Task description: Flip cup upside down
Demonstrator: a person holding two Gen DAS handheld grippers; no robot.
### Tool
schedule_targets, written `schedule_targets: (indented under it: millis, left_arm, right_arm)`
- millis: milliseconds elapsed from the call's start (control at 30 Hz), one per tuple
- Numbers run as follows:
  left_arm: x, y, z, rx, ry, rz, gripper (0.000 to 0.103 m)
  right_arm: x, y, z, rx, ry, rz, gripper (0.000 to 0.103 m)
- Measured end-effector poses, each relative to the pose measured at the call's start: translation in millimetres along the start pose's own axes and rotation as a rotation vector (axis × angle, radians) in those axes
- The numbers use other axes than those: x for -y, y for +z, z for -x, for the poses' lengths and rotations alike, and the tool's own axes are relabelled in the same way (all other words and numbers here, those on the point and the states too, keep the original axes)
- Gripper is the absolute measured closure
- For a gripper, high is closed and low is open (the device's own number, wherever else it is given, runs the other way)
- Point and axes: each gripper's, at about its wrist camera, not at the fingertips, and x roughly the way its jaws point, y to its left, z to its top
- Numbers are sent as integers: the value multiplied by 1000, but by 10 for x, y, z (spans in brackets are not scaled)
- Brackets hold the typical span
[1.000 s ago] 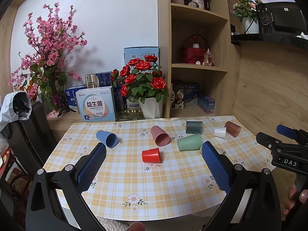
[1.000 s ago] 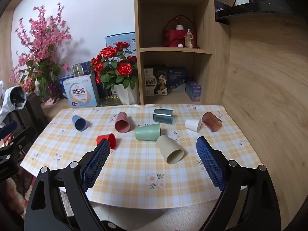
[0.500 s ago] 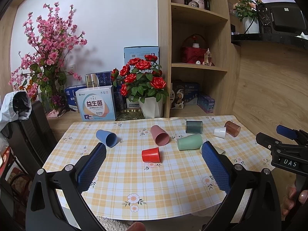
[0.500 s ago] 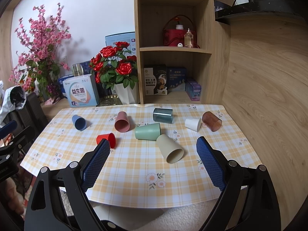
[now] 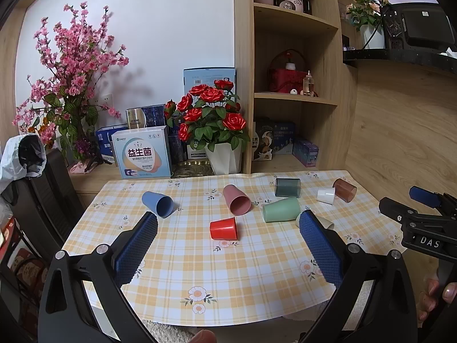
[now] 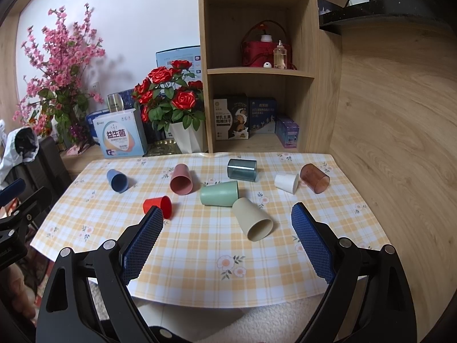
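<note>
Nothing moved; beige cup point(image 6: 252, 220) between, beyond spread right fingers point(image 6: 311, 243).

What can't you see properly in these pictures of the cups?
- Beige cup: in the left wrist view, mostly hidden behind the left gripper finger.
- Red cup: in the right wrist view, its lower edge is covered by a finger of the right gripper.
- Small print on the boxes in the shelf: too small to read.

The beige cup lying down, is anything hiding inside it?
The beige plastic cup lies on its side, mouth toward the right camera. Its visible inner wall looks bare; the deepest part near the bottom is shadowed, so that stays unsure.
</note>
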Motion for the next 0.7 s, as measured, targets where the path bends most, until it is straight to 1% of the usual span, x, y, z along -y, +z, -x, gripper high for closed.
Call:
schedule_targets:
  millis: [700]
  left_arm:
    - [15, 18, -3, -4, -1, 1, 6]
  right_arm:
    - [2, -38, -5, -6, 1, -1, 15]
